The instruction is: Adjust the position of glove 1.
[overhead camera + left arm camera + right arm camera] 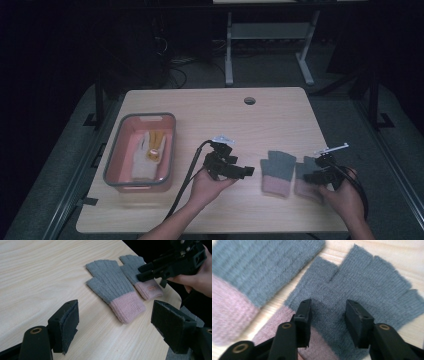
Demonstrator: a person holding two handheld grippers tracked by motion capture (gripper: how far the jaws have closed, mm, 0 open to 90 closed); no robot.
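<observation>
Grey glove (367, 290) lies directly beneath right hand-held gripper (328, 322).

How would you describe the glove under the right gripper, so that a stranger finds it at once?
On the wooden table, look at the near right part, where two grey fingerless gloves with pink cuffs lie side by side. It is the right glove, closest to the table's right edge, and the right gripper stands directly over it with jaws apart.
</observation>
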